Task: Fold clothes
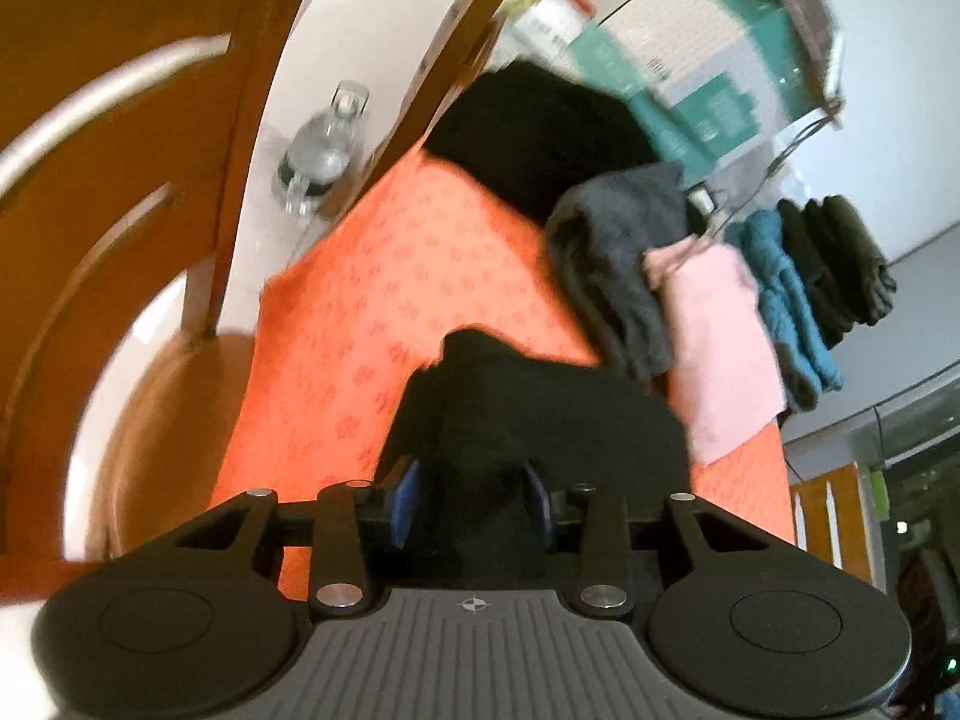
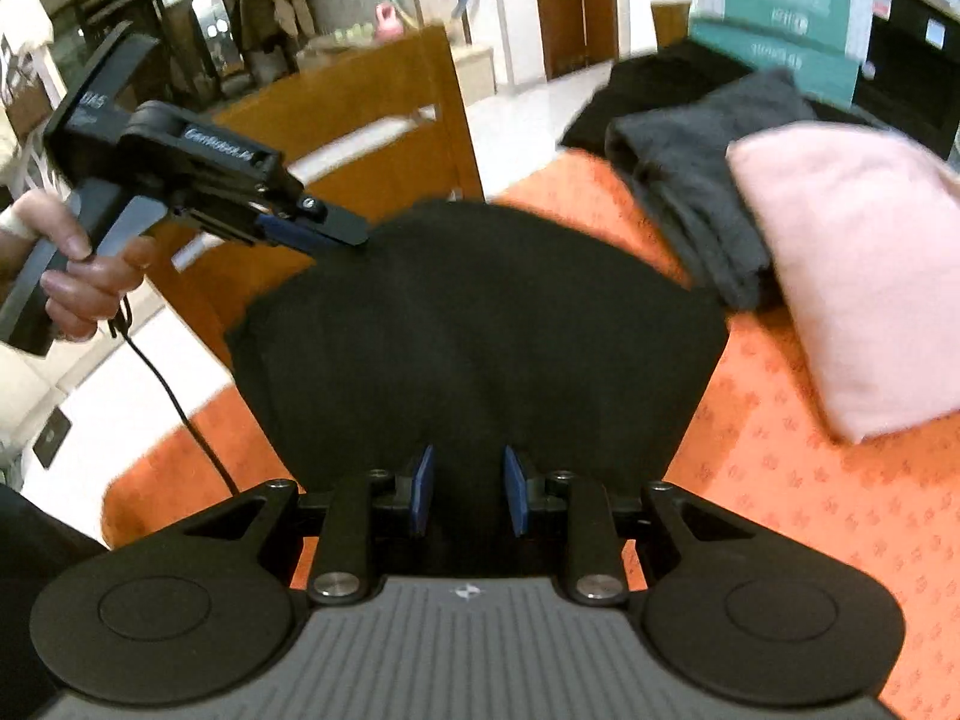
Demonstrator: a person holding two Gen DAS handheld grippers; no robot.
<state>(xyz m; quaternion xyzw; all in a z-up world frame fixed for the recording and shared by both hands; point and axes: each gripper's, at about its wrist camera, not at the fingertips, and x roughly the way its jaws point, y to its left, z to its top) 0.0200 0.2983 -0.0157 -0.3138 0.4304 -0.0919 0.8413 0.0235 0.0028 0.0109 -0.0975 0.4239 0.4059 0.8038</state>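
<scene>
White lettering along the black body of the left gripper [image 2: 336, 234], seen from the right wrist, read roughly "GenRobot.AI"; a second mark on its handle looked like "DAS". Print on the teal-and-white box [image 2: 786, 6] behind the clothes was too blurred to read.

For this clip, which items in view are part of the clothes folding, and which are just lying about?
Part of the job: black garment; folded grey garment, pink garment, teal garment and dark garment; black pile; orange tablecloth.

Lying about: water bottle; wooden chair; green-and-white box.
</scene>
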